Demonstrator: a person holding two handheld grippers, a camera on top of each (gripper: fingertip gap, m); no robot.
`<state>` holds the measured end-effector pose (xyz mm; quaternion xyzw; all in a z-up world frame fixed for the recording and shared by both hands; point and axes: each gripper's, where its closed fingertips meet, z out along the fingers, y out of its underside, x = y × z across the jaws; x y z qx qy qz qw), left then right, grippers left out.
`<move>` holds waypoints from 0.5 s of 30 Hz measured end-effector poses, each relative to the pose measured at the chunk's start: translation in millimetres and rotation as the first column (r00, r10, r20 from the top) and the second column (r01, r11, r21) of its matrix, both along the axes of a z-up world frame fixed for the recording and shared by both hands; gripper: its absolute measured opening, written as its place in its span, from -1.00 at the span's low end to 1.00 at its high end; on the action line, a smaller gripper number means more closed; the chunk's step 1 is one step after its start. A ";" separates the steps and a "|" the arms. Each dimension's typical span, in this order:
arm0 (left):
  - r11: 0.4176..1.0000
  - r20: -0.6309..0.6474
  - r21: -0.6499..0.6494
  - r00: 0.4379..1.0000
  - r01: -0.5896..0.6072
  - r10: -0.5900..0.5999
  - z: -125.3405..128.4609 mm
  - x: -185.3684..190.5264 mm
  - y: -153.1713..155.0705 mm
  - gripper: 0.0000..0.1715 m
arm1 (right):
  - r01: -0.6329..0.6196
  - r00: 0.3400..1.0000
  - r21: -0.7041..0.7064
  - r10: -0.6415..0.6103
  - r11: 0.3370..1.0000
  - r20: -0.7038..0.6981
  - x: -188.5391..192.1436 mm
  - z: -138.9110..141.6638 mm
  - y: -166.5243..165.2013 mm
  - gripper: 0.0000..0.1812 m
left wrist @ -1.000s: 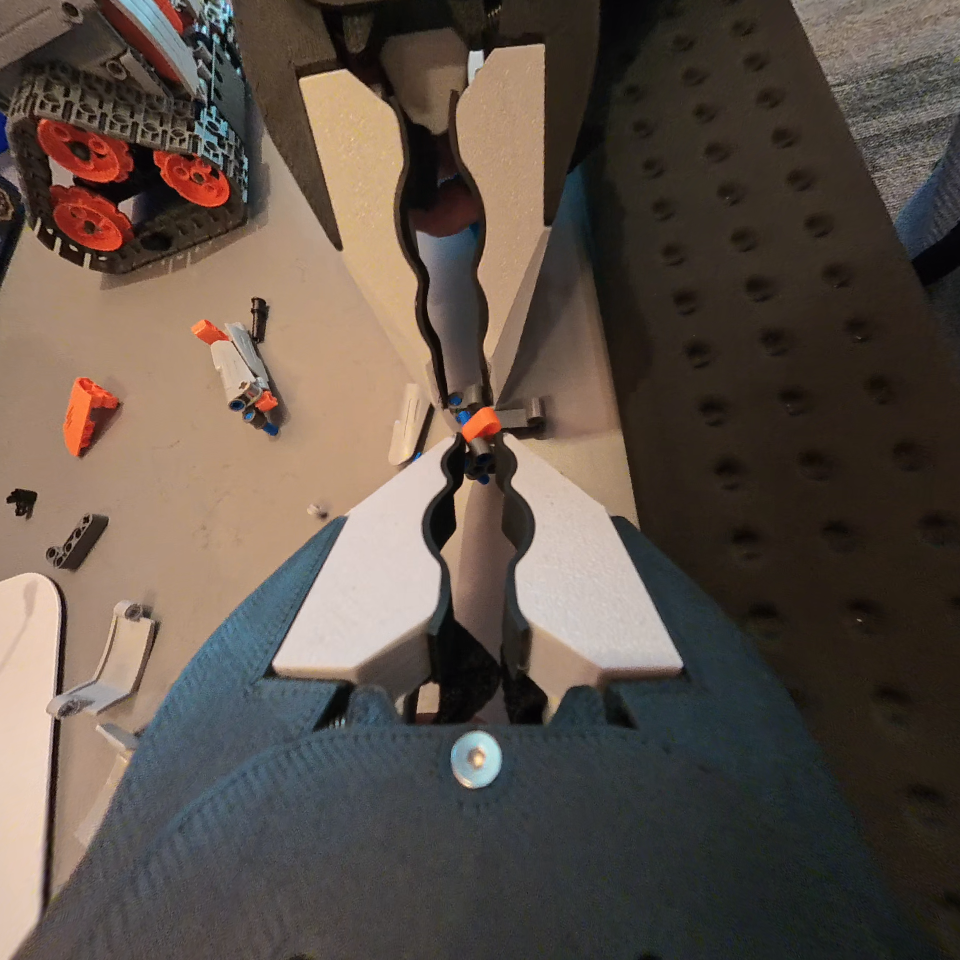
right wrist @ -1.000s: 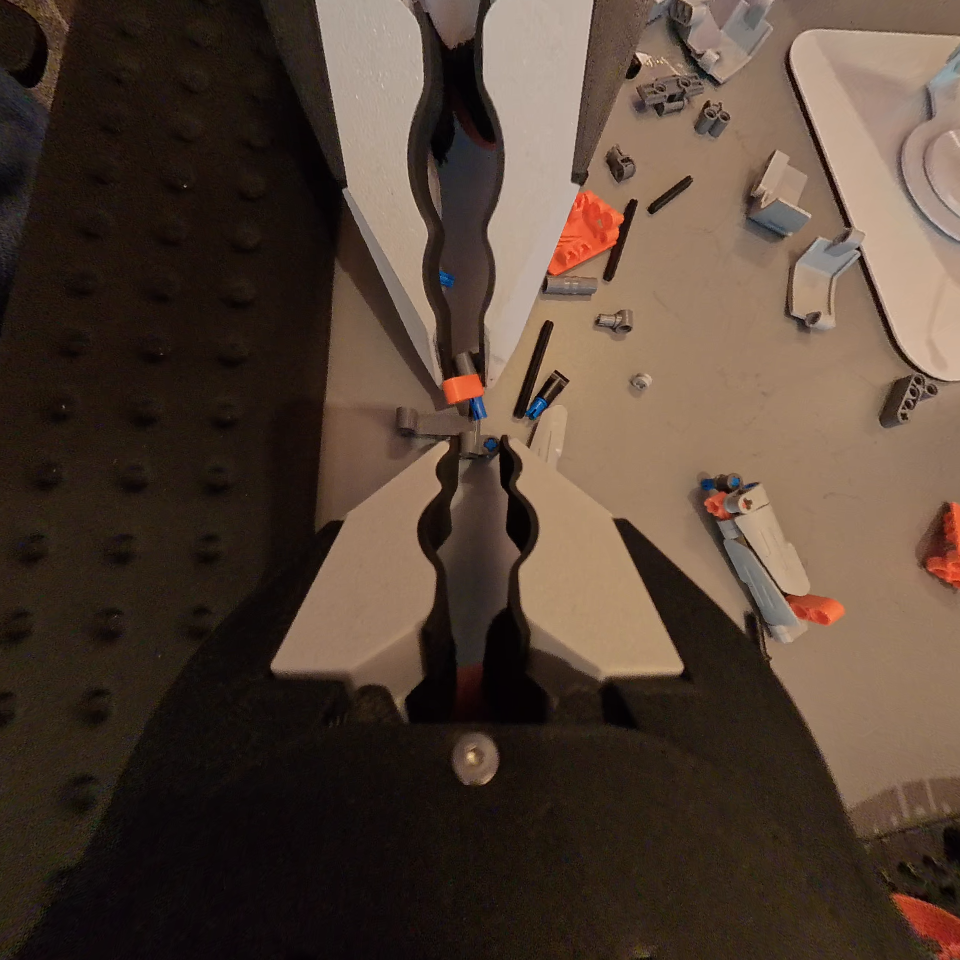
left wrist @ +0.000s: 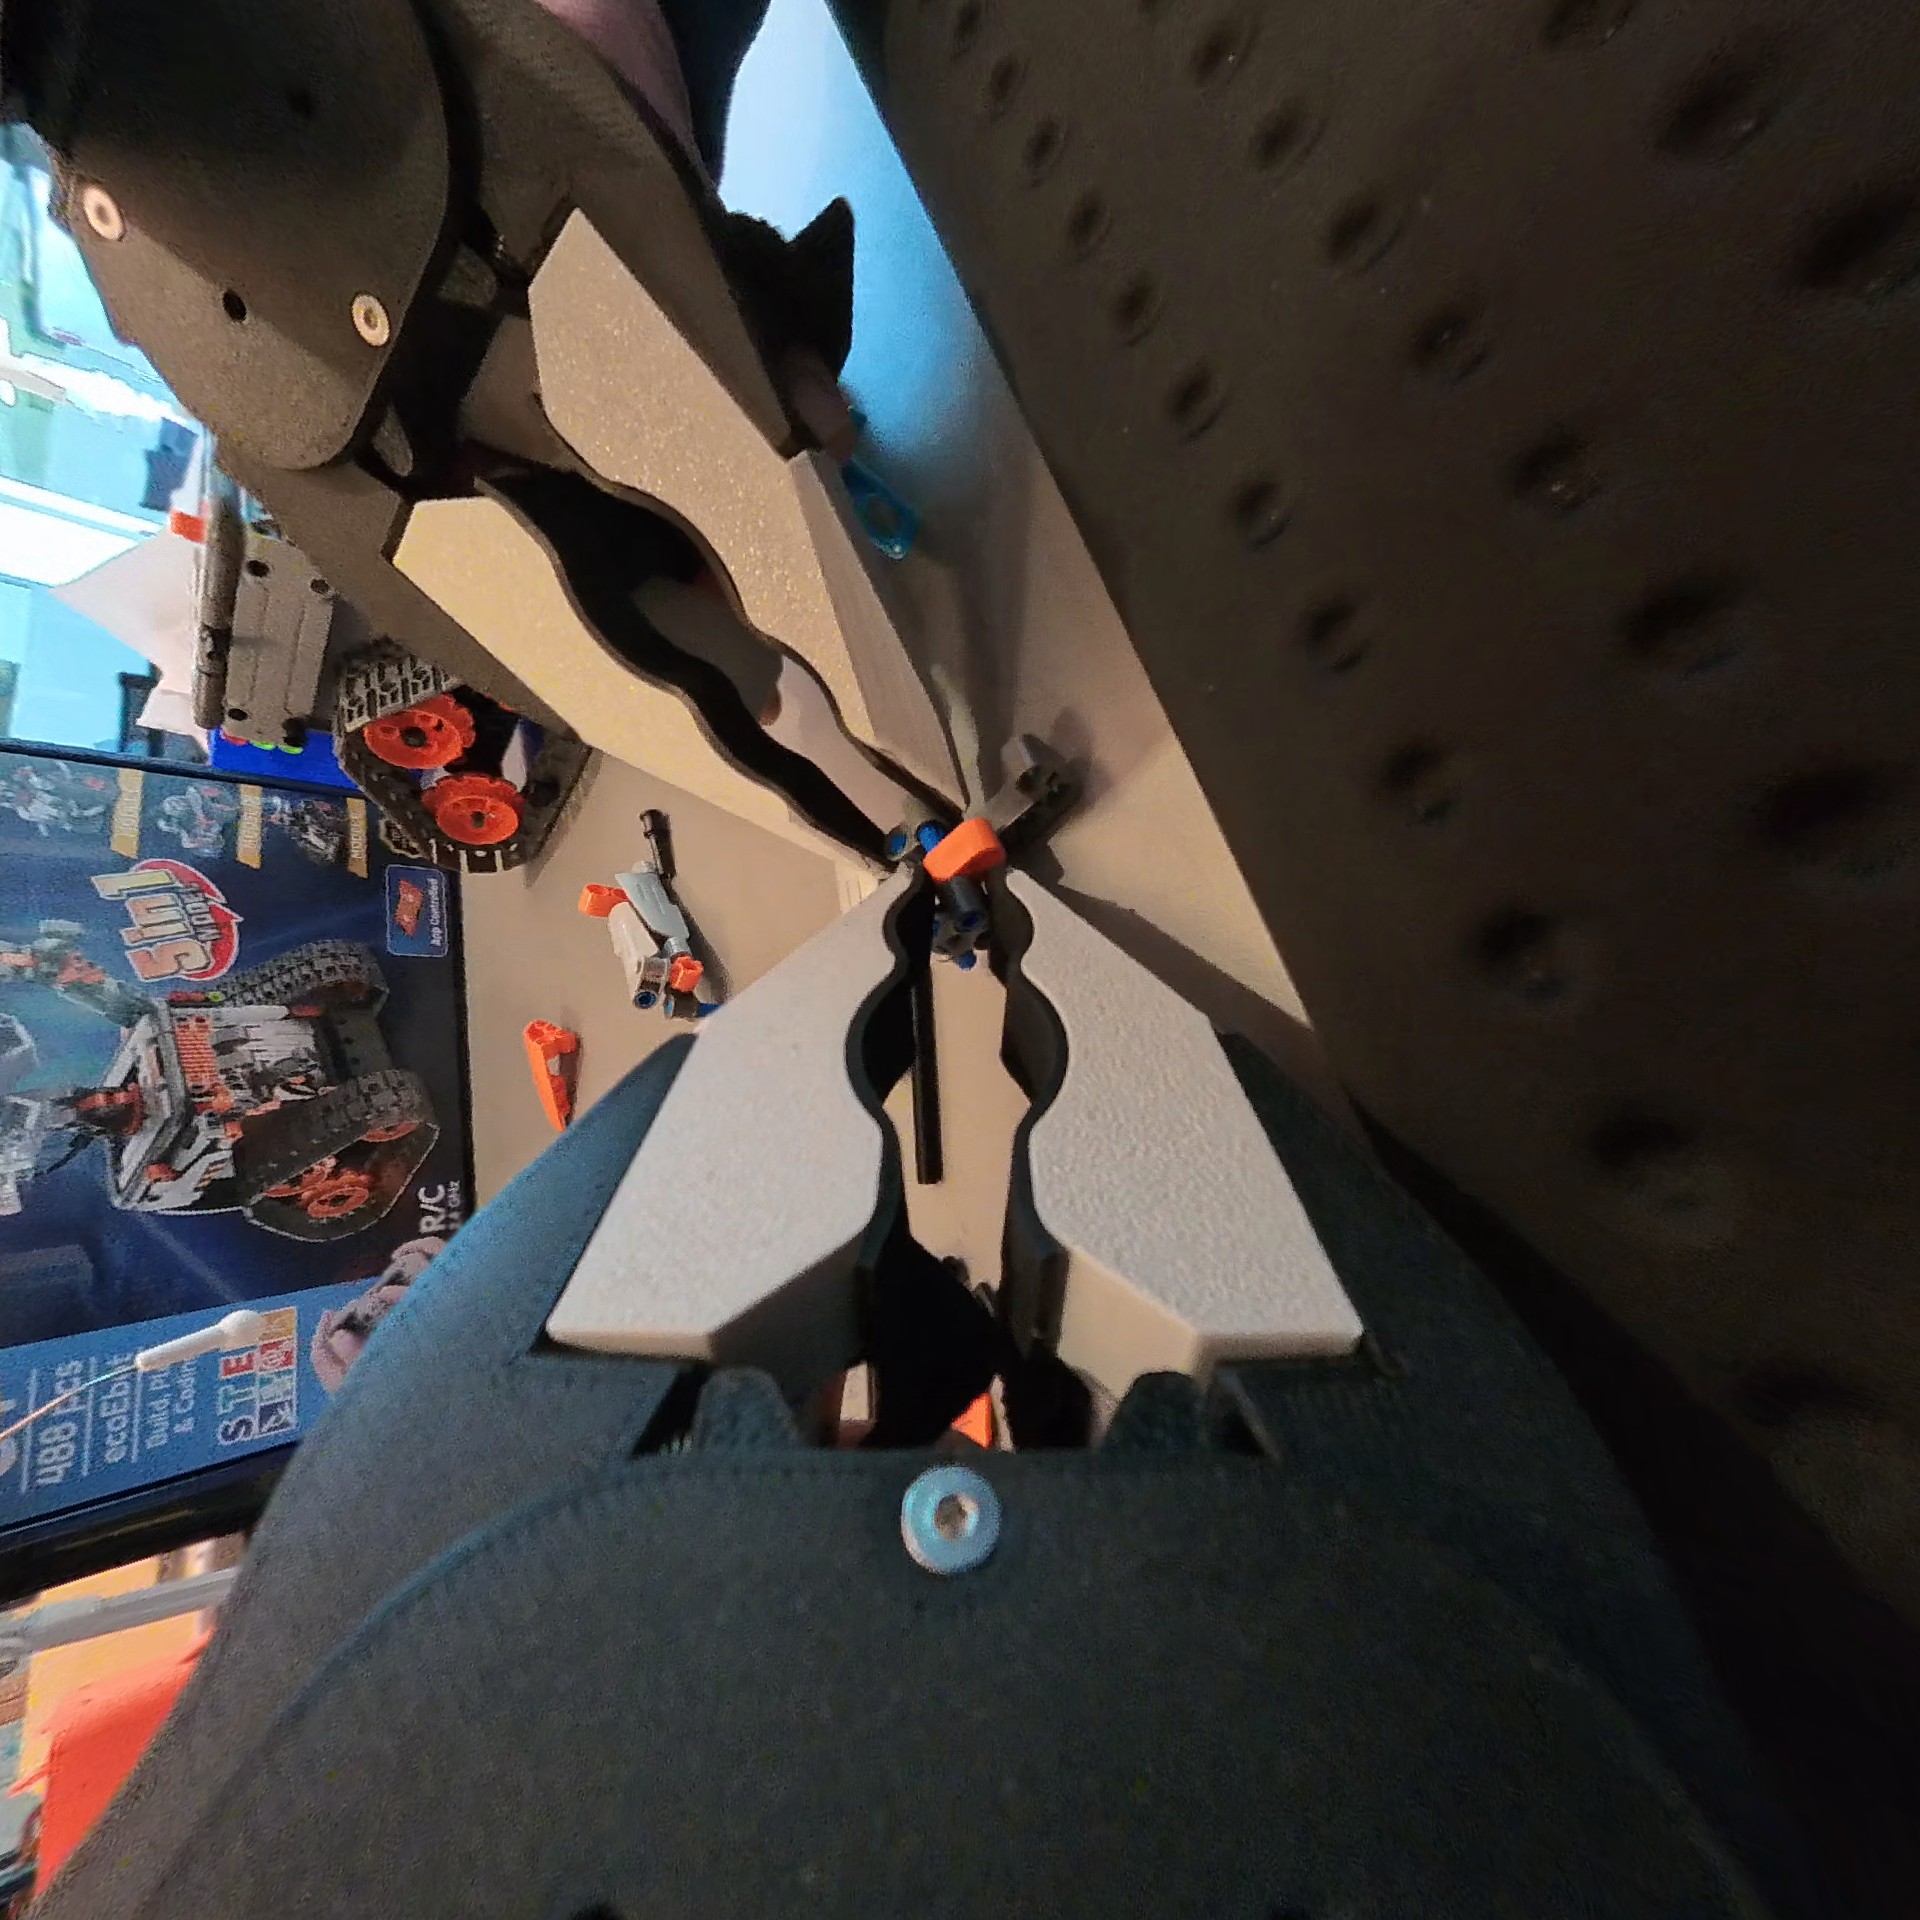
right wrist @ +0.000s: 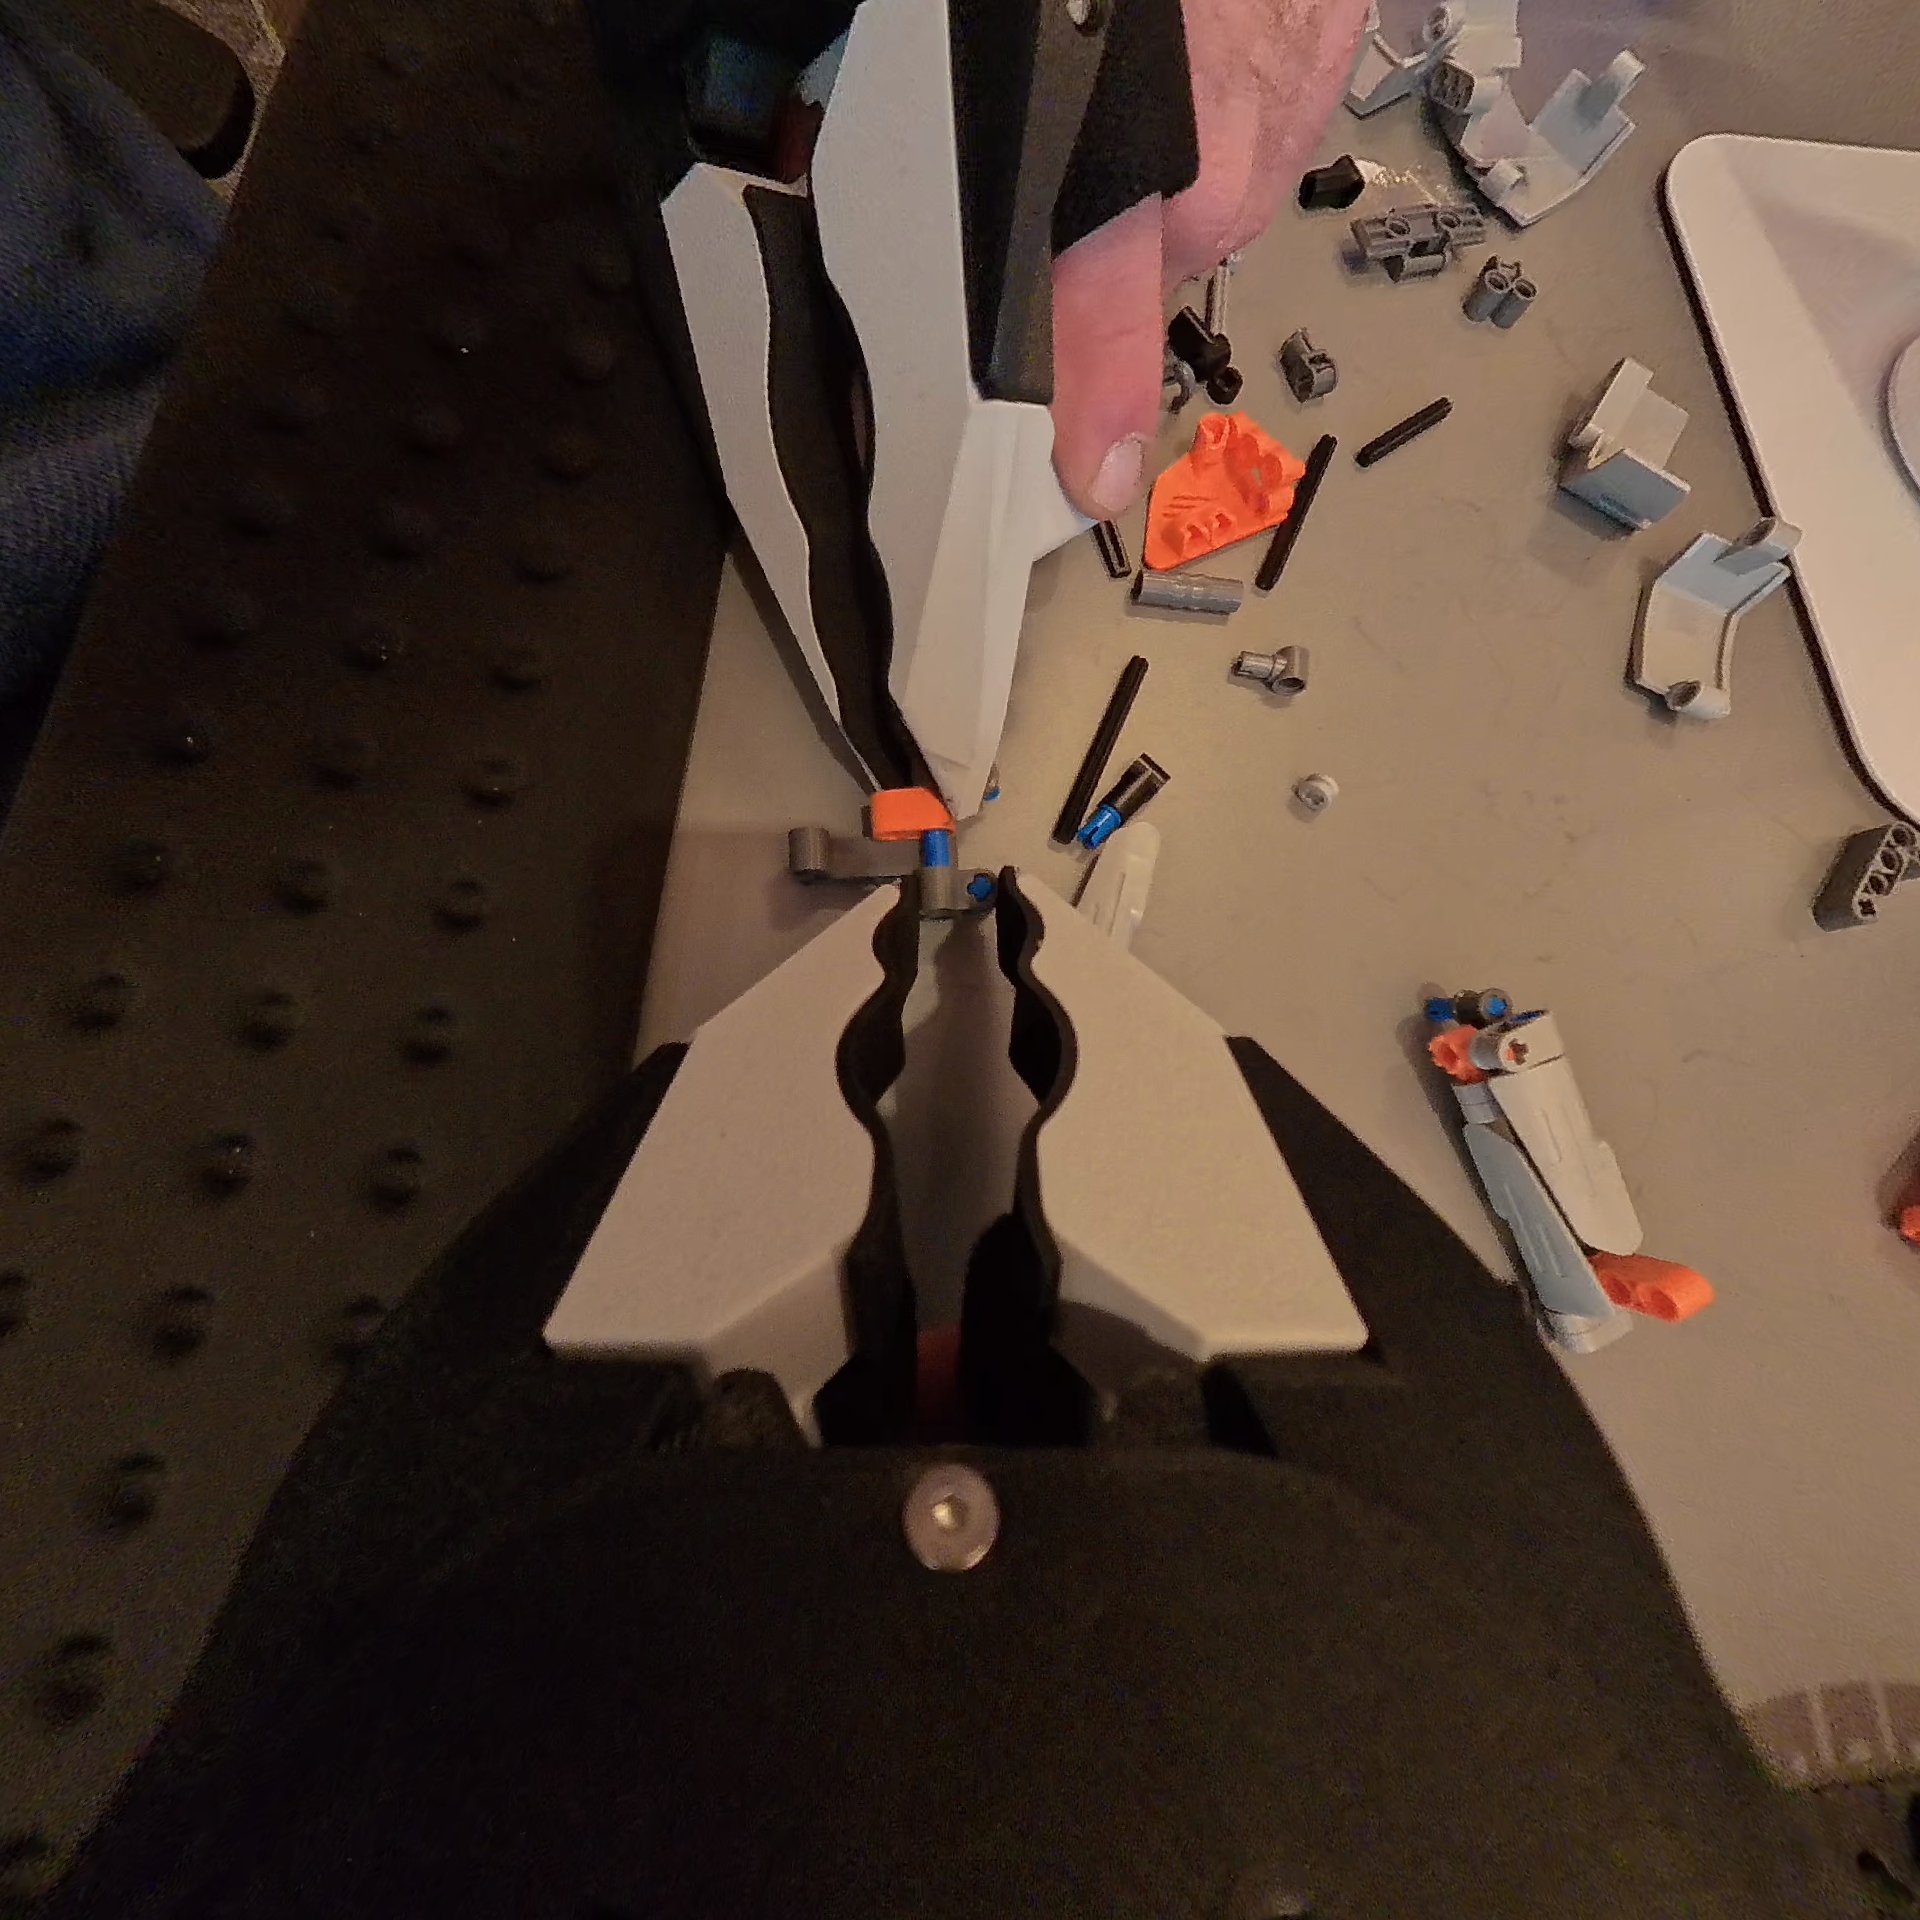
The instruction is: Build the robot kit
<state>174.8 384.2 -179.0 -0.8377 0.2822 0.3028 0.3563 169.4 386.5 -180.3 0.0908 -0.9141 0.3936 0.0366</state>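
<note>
Grey table point(right wrist: 1351, 1039) scattered with small bricks. Both grippers meet at table edge: left gripper point(left wrist: 951, 914) clamped on orange-and-blue pin piece point(left wrist: 961, 847), right gripper point(right wrist: 951, 894) pinching grey connector point(right wrist: 940, 883). Parts look light, stiff, easily slipping; hold at ends.

place: hobby/robotics workbench
evidence: loose building-toy parts point(right wrist: 1224, 497) on grey tabletop point(right wrist: 1403, 935), kit box point(left wrist: 208, 1091) left of the claw, black perforated mat point(left wrist: 1558, 520) right

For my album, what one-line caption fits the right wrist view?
Two hand-held grippers meet tip to tip over a small grey, orange and blue brick piece, loose bricks scattered across the grey table.
</note>
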 end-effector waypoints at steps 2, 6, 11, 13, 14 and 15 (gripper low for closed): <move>1.000 -0.024 0.002 1.000 0.005 -0.005 -0.6 0.4 0.1 -0.91 | 0.002 1.000 -0.001 -0.002 1.000 -0.002 0.0 -0.1 -0.1 -0.87; 1.000 -0.055 0.009 0.998 0.008 -0.008 -1.3 2.0 0.8 -0.91 | 0.007 1.000 0.000 -0.007 1.000 -0.005 0.6 -0.3 -0.6 -0.87; 1.000 -0.111 0.003 0.994 -0.019 0.019 -1.3 0.9 1.7 -0.91 | 0.021 1.000 0.003 -0.021 1.000 -0.013 -0.4 -0.5 -0.3 -0.87; 1.000 -0.104 0.005 0.994 -0.029 0.029 -1.3 0.2 1.4 -0.91 | 0.022 1.000 0.002 -0.021 1.000 -0.023 -0.8 -0.5 -0.4 -0.87; 1.000 -0.107 0.005 0.994 -0.028 0.028 -1.3 -0.8 1.2 -0.91 | 0.022 0.999 0.001 -0.022 1.000 -0.028 -1.1 -0.4 -0.5 -0.88; 0.999 -0.100 0.006 0.994 -0.040 0.041 -1.4 -3.2 0.7 -0.91 | 0.032 0.999 -0.002 -0.032 0.999 -0.033 -3.1 -0.4 -0.7 -0.87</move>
